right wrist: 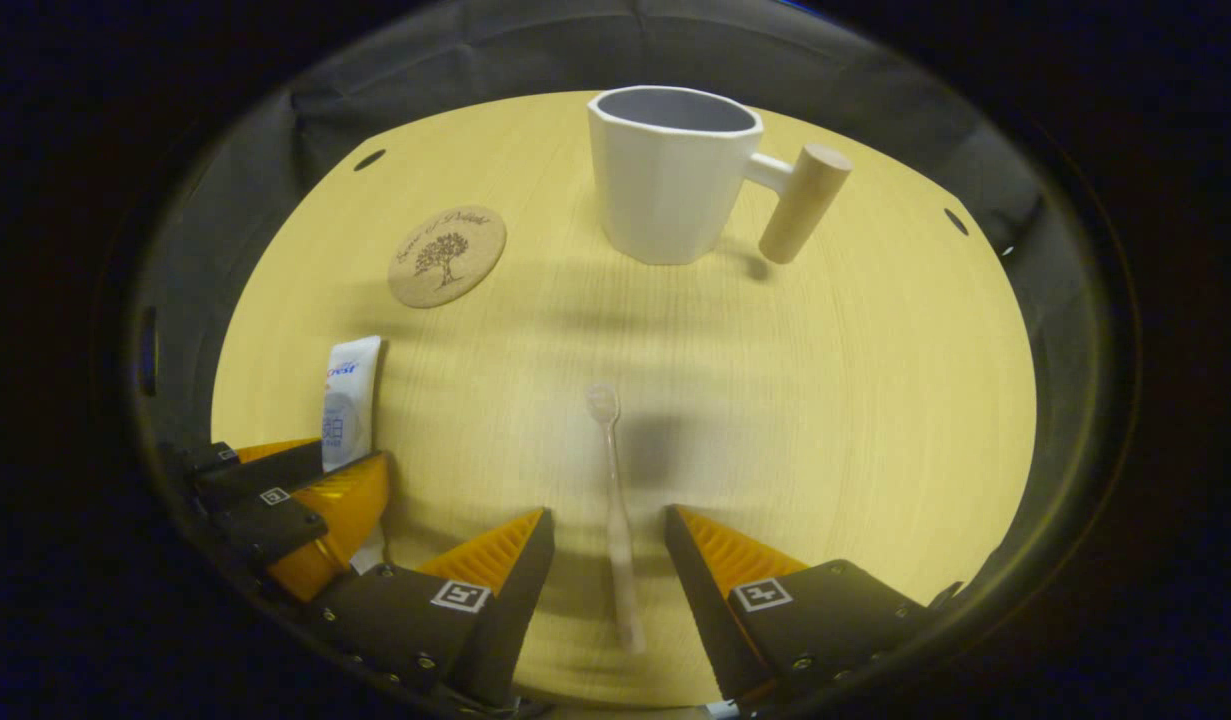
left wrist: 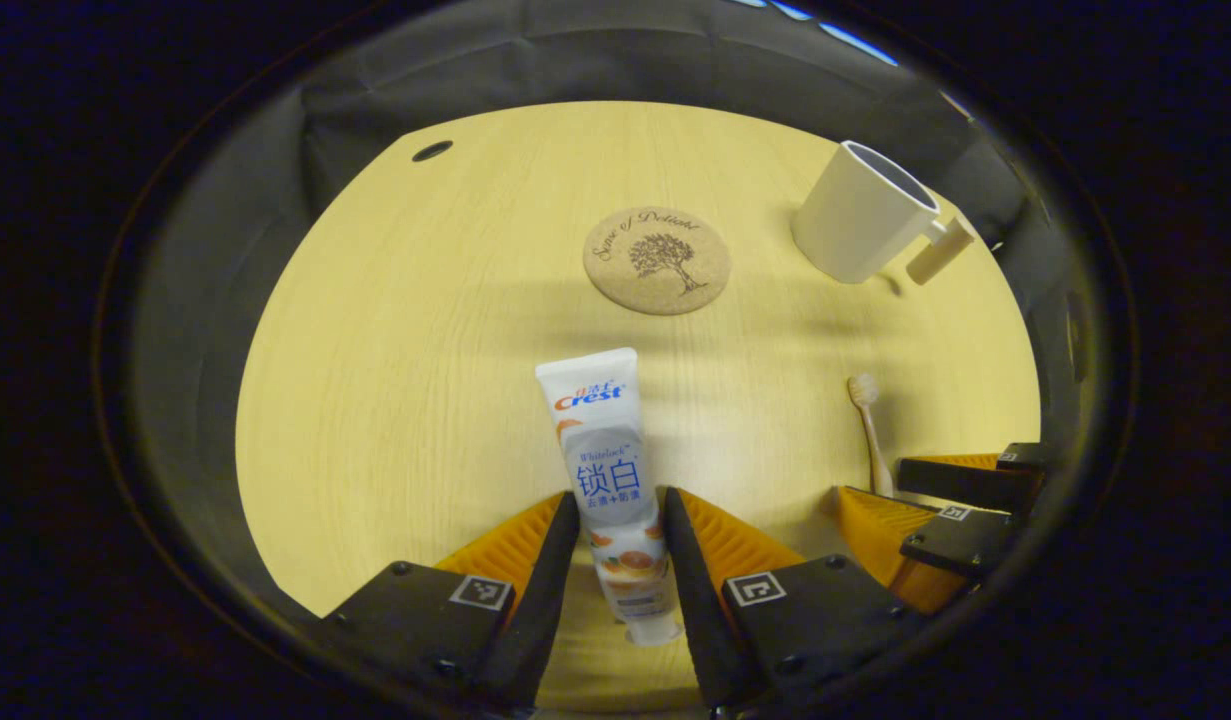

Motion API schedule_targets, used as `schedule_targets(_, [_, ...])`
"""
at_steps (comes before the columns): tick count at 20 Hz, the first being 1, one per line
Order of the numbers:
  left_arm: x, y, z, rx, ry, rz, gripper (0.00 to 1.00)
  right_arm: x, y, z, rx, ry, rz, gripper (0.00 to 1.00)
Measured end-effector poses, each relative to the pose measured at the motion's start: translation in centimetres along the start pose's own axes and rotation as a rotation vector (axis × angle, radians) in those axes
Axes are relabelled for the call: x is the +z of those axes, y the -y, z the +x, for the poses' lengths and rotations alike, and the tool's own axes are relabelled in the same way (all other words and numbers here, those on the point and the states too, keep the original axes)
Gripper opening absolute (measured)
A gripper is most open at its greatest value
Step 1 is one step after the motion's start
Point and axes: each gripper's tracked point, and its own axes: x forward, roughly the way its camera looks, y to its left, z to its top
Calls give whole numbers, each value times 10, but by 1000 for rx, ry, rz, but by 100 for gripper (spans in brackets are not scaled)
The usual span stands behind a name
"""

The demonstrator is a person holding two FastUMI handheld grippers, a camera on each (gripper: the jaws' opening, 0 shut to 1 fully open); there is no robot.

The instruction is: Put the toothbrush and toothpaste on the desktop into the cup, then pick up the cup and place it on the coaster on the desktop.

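Left gripper (left wrist: 620, 520): fingers spread to either side of the toothpaste tube, close against its lower half; whether they press on it I cannot tell.
Toothpaste (left wrist: 605, 470): lies flat on the desk, cap end toward the gripper, crimped end pointing at the coaster. From the right gripper view it (right wrist: 347, 400) lies at the far left, with the left gripper (right wrist: 315, 500) on it.
Right gripper (right wrist: 610, 530): fingers apart, a clear gap on each side of the toothbrush handle.
Toothbrush (right wrist: 615, 520): flat on the desk between those fingers, bristle head pointing away toward the cup.
Coaster (left wrist: 657, 260): round cork disc, bare, beyond the toothpaste.
Cup (right wrist: 675, 175): white, upright, mouth open, wooden peg handle to its right; stands on the desk well apart from the coaster (right wrist: 447, 256).
Desk (right wrist: 855, 400): pale wood top.
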Motion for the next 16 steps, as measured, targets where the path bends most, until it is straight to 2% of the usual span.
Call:
schedule_targets(1, [-1,0,0,2,-4,0,65,-1,-1,0,-1,-10,3,68])
schedule_targets(2, [1,0,0,4,2,-3,60,-1,1,0,-6,-15,6,68])
schedule_targets(3, [-1,-1,-1,10,-7,-1,55,-3,1,1,-6,-29,14,60])
schedule_targets(5, [-1,1,0,9,-13,18,48,-5,2,0,-5,-42,18,61])
schedule_targets(6, [0,1,0,7,-19,16,50,-2,5,2,-18,-31,18,61])
schedule_targets(7, [1,0,1,10,-17,13,52,-5,5,1,-18,-53,26,48])
schedule_targets(8, [1,1,1,10,-18,18,42,-6,5,1,-16,-58,25,35])
schedule_targets(9, [0,1,0,8,-25,27,40,-5,5,-1,-15,-66,22,41])
schedule_targets(10, [0,2,-1,5,-27,27,42,-2,5,-1,-17,-67,23,41])
schedule_targets(12, [1,2,-2,20,-24,27,31,-3,6,1,-17,-84,45,23])
schedule_targets(14, [1,1,-2,27,-28,41,31,-2,7,0,-18,-95,44,24])
schedule_targets(15, [-1,2,-1,29,-33,35,25,2,13,1,-26,-91,65,16])
schedule_targets(16, [1,3,-3,32,-27,33,24,-2,11,0,-20,-94,84,7])
